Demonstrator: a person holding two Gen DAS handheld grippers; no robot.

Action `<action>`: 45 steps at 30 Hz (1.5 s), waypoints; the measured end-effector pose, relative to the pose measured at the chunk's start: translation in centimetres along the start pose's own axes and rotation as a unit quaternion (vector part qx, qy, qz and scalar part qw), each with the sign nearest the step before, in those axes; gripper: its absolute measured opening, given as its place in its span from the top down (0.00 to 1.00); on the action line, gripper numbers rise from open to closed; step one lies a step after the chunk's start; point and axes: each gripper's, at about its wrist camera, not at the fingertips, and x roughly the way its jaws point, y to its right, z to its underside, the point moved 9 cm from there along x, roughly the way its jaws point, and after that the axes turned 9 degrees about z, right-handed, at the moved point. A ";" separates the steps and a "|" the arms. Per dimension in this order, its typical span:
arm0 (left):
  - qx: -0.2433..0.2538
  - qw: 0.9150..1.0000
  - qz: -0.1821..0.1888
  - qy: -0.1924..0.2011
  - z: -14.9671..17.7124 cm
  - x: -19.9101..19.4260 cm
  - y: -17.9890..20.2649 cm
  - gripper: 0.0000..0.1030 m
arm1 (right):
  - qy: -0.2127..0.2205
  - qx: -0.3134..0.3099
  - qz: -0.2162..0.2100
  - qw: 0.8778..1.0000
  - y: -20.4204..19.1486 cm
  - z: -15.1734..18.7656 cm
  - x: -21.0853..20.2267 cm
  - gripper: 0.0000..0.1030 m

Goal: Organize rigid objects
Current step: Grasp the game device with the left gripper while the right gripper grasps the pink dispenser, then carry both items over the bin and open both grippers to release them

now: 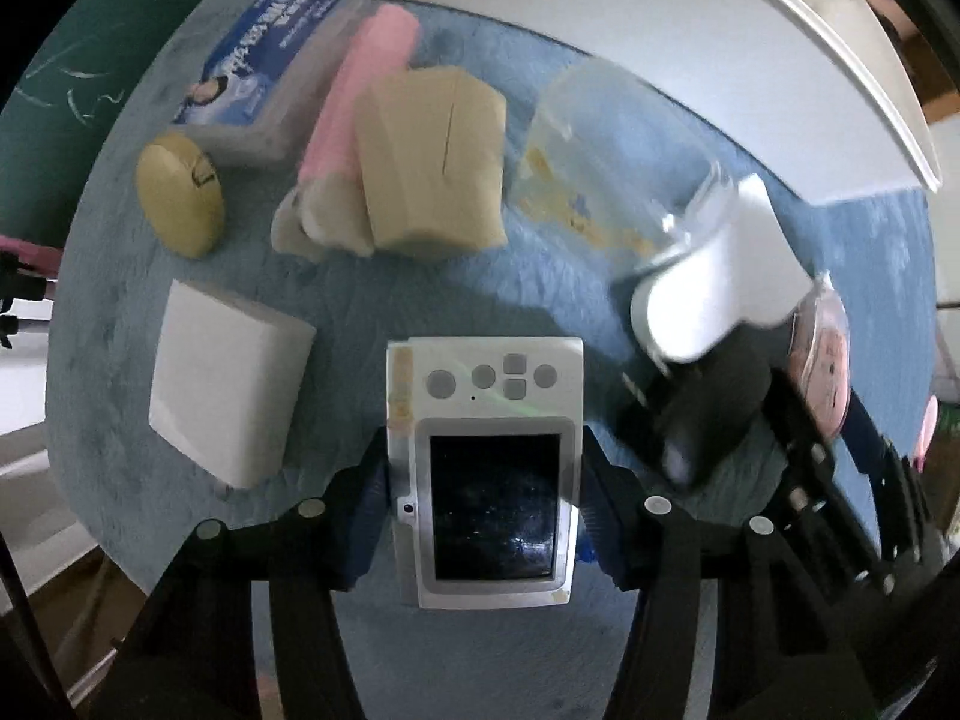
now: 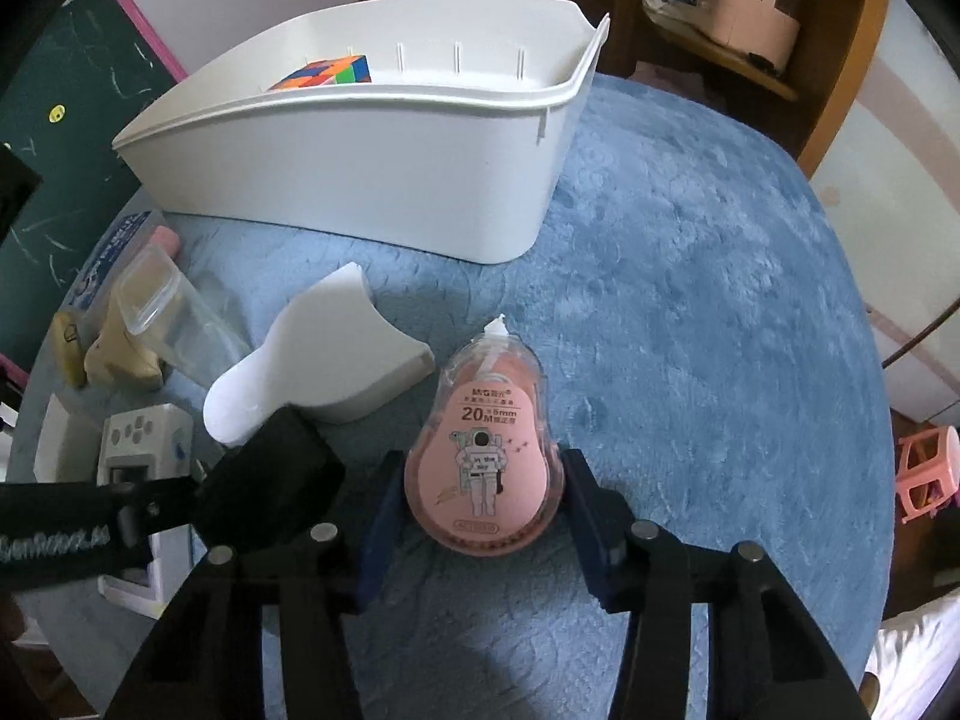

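My left gripper (image 1: pixel 486 516) is shut on a white handheld game console (image 1: pixel 489 474), held just above the blue carpet. My right gripper (image 2: pixel 480 504) is shut on a pink correction tape dispenser (image 2: pixel 483 450), which also shows at the right edge of the left wrist view (image 1: pixel 825 360). A white bin (image 2: pixel 372 180) stands ahead of the right gripper with a colourful puzzle cube (image 2: pixel 327 73) inside. The console also shows at the left of the right wrist view (image 2: pixel 141 438).
On the carpet (image 2: pixel 690 330) lie a white block (image 1: pixel 228 396), a beige oval (image 1: pixel 180 201), a blue-labelled box (image 1: pixel 270 66), a pink tube (image 1: pixel 360 102), a beige block (image 1: pixel 432 156), a clear container (image 1: pixel 612 162) and a white curved piece (image 2: pixel 324 360). A pink stool (image 2: pixel 927 480) stands at the right.
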 end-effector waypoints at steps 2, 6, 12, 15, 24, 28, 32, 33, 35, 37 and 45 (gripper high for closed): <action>0.005 1.000 0.000 -0.011 0.5 -0.1 -0.4 0.41 | -0.008 0.011 -0.008 1.000 0.2 0.1 -0.2 0.51; 0.012 1.000 0.003 -0.018 1.3 -1.2 -1.3 0.41 | -0.017 0.030 -0.024 0.999 0.8 0.6 -1.4 0.51; 0.020 1.000 0.016 -0.007 1.1 -5.2 -2.0 0.41 | -0.002 0.044 -0.047 0.998 1.0 0.8 -5.3 0.51; 0.032 0.999 0.033 0.014 0.4 -8.2 -1.3 0.41 | 0.013 0.045 -0.057 0.997 0.8 0.3 -8.1 0.51; 0.129 0.982 0.041 0.133 -6.2 -21.0 2.7 0.41 | 0.098 0.051 -0.068 0.992 1.6 -4.9 -16.6 0.51; 0.162 0.968 0.045 0.187 -10.0 -26.5 4.0 0.41 | 0.132 0.056 -0.071 0.987 1.9 -8.3 -19.2 0.51; 0.197 0.953 0.030 0.228 -13.8 -30.3 5.0 0.41 | 0.165 0.056 -0.061 0.983 2.1 -12.3 -21.2 0.51; 0.207 0.950 0.024 0.234 -15.1 -30.8 5.4 0.41 | 0.177 0.057 -0.059 0.981 2.2 -13.6 -21.7 0.51; 0.222 0.945 0.019 0.240 -16.8 -31.3 5.6 0.41 | 0.196 0.060 -0.053 0.977 2.3 -15.8 -22.4 0.51; 0.230 0.944 0.015 0.236 -19.7 -30.4 5.8 0.41 | 0.208 0.065 -0.047 0.975 2.5 -17.7 -22.6 0.51; 0.228 0.957 0.006 0.180 -28.5 -23.2 6.0 0.41 | 0.191 0.111 -0.025 0.975 3.3 -24.6 -17.9 0.51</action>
